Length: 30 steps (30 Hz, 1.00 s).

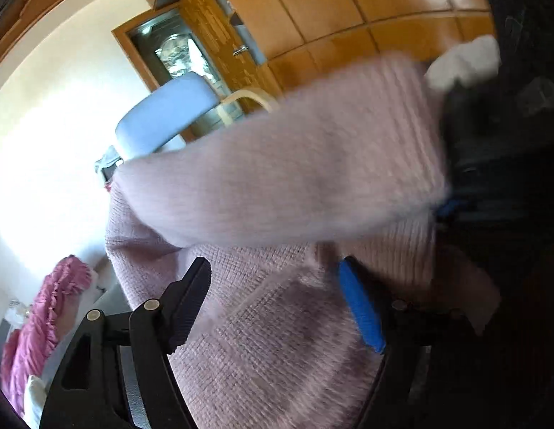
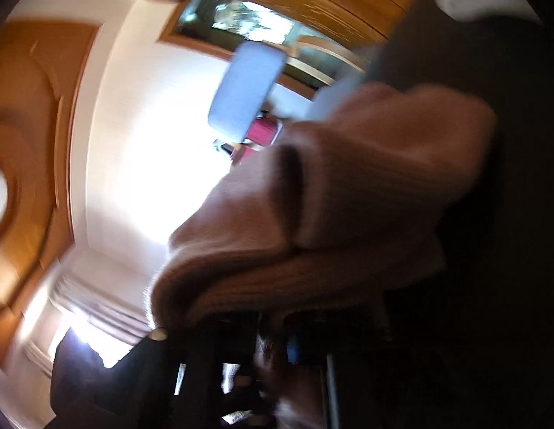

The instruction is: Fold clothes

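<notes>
A pale pink knitted sweater (image 1: 277, 286) fills most of what can be seen from the left wrist. The left gripper (image 1: 277, 293) has its fingers wide apart, one black finger (image 1: 191, 296) to the left and a blue-padded finger (image 1: 361, 307) to the right, with the knit lying between them; neither pad presses on it. A thick fold or sleeve of the same sweater stretches blurred across the middle of that view, towards a dark tool at the right edge with a bit of blue on it, where a white-gloved hand (image 1: 466, 60) shows above.

From the right wrist, the right gripper (image 2: 273, 350) sits dark and low in the picture, its fingers drawn together on a bunched edge of the sweater, which bulges up and rolls over just above them. The picture there is smeared, so the pads themselves are hard to make out.

Behind it all stand orange-brown wooden cupboards (image 1: 348, 10), a light blue padded chair back (image 1: 166, 114), a bright white wall, and a crumpled magenta cloth (image 1: 48, 314) at the far left.
</notes>
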Each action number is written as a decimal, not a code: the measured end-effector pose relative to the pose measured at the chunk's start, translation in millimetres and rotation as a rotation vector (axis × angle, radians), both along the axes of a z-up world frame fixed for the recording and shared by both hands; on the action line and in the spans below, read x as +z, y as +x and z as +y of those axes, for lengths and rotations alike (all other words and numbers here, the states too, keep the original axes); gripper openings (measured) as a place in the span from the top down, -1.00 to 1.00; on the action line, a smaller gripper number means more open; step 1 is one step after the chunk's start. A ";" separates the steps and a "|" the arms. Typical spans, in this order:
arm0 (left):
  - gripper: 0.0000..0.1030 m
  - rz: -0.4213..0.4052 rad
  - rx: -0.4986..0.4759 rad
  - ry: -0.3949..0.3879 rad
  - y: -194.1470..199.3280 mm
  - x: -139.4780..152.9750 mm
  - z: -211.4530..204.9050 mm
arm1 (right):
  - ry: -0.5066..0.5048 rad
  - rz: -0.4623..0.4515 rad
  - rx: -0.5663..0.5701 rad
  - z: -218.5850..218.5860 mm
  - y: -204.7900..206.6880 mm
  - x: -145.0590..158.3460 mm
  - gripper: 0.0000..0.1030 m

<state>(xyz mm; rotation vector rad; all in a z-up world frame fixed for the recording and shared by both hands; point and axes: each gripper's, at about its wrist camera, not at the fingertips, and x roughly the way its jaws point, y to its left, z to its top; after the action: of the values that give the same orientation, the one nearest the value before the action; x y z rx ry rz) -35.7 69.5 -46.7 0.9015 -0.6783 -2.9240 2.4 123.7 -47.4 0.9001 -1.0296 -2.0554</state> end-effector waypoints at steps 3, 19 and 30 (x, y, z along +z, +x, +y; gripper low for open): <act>-0.51 0.009 0.006 0.081 -1.0 2.7 -4.8 | 0.064 0.088 0.021 -9.8 6.0 21.6 0.90; 1.00 0.288 0.031 0.382 79.3 100.4 -62.6 | -0.339 0.308 0.199 -17.7 12.0 89.8 0.88; -0.31 0.333 -0.186 0.516 183.8 145.9 -87.0 | -0.375 0.567 0.339 -36.7 78.0 224.5 0.89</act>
<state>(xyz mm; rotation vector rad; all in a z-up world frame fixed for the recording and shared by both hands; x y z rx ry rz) 148.1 -17.5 99.2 0.3447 0.0180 -3.3632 80.4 86.9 177.0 0.2472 -0.8345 -1.6135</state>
